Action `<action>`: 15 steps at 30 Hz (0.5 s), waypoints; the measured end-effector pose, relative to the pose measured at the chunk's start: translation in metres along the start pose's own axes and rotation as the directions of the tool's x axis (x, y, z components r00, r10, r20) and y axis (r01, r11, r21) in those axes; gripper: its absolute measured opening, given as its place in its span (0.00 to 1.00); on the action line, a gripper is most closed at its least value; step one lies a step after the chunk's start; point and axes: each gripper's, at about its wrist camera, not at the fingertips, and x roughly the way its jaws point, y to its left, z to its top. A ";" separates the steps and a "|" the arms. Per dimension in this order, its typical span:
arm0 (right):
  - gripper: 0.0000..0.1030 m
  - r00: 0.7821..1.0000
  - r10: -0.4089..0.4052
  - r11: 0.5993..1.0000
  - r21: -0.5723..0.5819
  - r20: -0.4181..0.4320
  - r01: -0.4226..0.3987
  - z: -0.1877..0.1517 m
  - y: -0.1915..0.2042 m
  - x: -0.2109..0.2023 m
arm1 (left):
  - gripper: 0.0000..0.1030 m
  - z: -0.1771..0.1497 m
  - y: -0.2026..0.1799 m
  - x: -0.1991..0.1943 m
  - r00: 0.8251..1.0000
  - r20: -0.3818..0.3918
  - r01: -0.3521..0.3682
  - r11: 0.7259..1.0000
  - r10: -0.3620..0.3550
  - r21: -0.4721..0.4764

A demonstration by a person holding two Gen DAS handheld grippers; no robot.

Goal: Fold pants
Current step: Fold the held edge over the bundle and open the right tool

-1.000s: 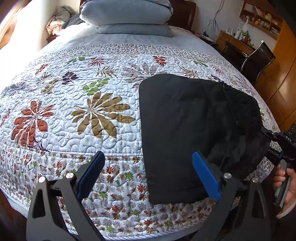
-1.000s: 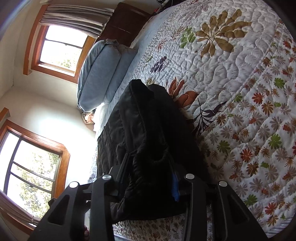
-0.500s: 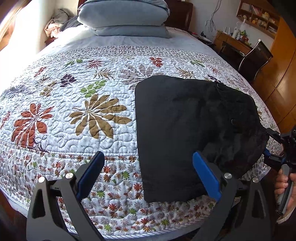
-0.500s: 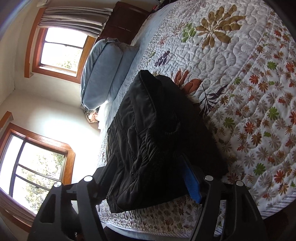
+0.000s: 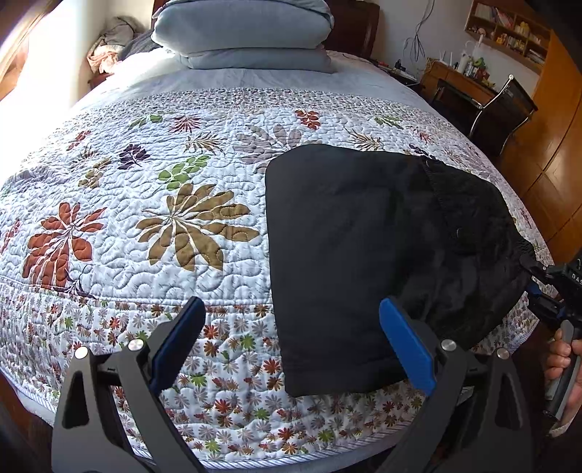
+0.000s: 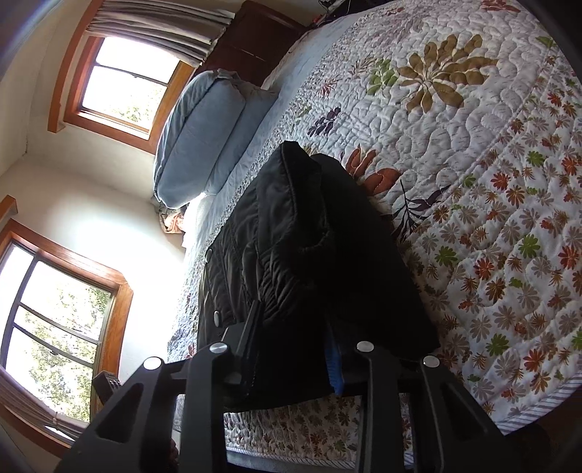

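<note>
The black pants (image 5: 363, 233) lie folded on the floral quilt (image 5: 145, 225), near the bed's front right corner. My left gripper (image 5: 291, 342) is open and empty, hovering above the bed's front edge beside the pants' near left corner. My right gripper (image 6: 294, 349) is shut on the pants' (image 6: 298, 254) thick waistband end and holds that end slightly off the quilt (image 6: 473, 182). It also shows in the left wrist view (image 5: 534, 283), at the pants' right edge, with a hand on its handle.
Stacked blue pillows (image 5: 243, 32) lie at the head of the bed. A desk and a chair (image 5: 502, 109) stand to the right of the bed, with wooden wardrobe doors (image 5: 556, 152) beyond. Windows (image 6: 120, 83) are on the far side.
My right gripper opened half a second ago and has closed again on the waistband end. The left gripper stayed open and drifted slightly.
</note>
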 end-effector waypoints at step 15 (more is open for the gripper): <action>0.30 0.999 -0.041 0.999 -0.019 -0.029 0.041 -0.003 -0.003 0.001 | 0.94 -0.004 0.012 0.008 0.998 -0.048 0.024 0.998 -0.027 -0.057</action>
